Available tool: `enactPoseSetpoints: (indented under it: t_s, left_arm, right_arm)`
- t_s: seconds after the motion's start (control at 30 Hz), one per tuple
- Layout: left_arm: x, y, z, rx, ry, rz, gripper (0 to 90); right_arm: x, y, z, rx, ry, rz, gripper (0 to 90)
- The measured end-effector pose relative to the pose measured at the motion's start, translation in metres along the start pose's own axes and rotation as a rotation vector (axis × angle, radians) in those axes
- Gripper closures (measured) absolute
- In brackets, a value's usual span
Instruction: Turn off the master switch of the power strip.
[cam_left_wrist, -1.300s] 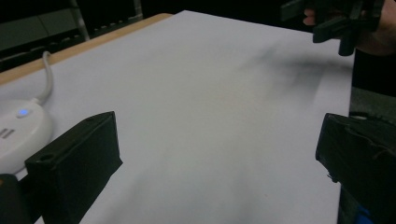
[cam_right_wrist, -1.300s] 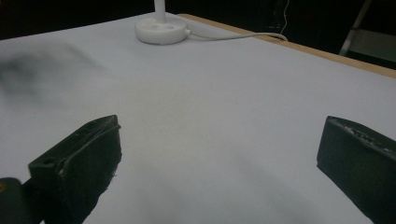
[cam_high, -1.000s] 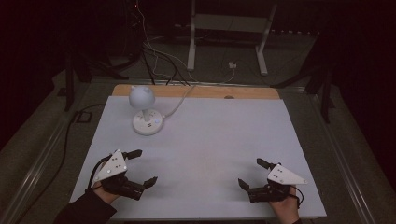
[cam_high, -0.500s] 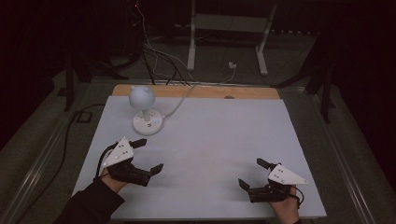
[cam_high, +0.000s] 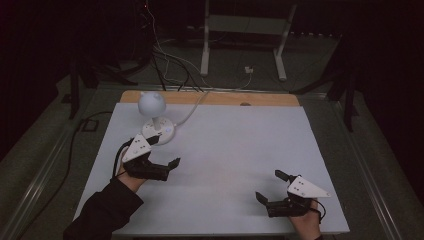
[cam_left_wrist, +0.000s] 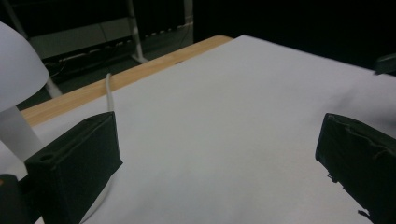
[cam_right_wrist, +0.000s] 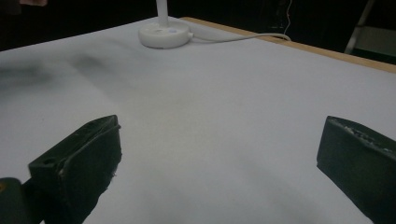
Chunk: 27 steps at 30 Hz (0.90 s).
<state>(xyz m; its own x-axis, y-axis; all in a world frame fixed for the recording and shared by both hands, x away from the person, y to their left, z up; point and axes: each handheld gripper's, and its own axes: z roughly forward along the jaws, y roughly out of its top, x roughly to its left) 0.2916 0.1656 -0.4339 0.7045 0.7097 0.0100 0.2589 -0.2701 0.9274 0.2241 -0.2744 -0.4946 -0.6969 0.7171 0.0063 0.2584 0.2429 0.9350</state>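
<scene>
A small white lamp (cam_high: 151, 103) with a round dome stands on its disc base (cam_high: 159, 132) at the table's far left, unlit. My left gripper (cam_high: 165, 151) hovers open just in front of that base, one fingertip close beside it, nothing between its jaws. In the left gripper view (cam_left_wrist: 219, 158) the lamp dome (cam_left_wrist: 18, 70) and its white cable (cam_left_wrist: 109, 93) sit at the left, near the left jaw. My right gripper (cam_high: 268, 185) rests open near the front right edge, holding nothing. In the right gripper view (cam_right_wrist: 219, 158) the lamp base (cam_right_wrist: 164, 33) lies far ahead.
A white sheet (cam_high: 235, 145) covers the table, with a wooden strip (cam_high: 260, 99) along the far edge. The lamp's cable (cam_high: 192, 107) runs off the back toward floor cables. A metal stand (cam_high: 245, 30) is behind the table in the dark.
My left gripper has moved forward and slightly right, from the front left edge up to the lamp's base. The right gripper has stayed in place.
</scene>
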Motion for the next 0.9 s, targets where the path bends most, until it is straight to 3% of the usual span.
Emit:
enactPoseSetpoints:
  t_s: [0.23, 0.47, 0.6, 0.63, 0.7, 0.8, 0.9]
  left_arm:
    - [0.007, 0.003, 0.013, 0.000, 0.008, -0.060, 0.4]
    - [0.012, 0.004, 0.024, -0.020, 0.061, -0.106, 0.4]
    - [0.014, 0.004, 0.032, -0.025, 0.065, -0.095, 0.4]
    - [0.014, 0.005, 0.033, -0.025, 0.081, -0.099, 0.4]
    - [0.016, 0.005, 0.036, -0.038, 0.071, -0.121, 0.4]
    - [0.016, 0.006, 0.039, -0.042, 0.084, -0.114, 0.4]
    - [0.019, 0.006, 0.047, -0.035, 0.140, -0.102, 0.4]
  right_arm:
    - [0.000, 0.000, 0.000, -0.003, 0.000, 0.006, 0.0]
    - [-0.001, 0.000, -0.001, -0.007, 0.001, 0.013, 0.0]
    - [-0.002, 0.000, -0.001, -0.010, 0.005, 0.021, 0.0]
    - [-0.002, 0.000, -0.001, -0.014, 0.007, 0.025, 0.0]
    - [-0.002, 0.000, -0.001, -0.014, 0.010, 0.032, 0.0]
    - [-0.002, 0.000, -0.001, -0.014, 0.008, 0.028, 0.0]
    - [-0.002, -0.001, -0.001, -0.011, 0.007, 0.030, 0.0]
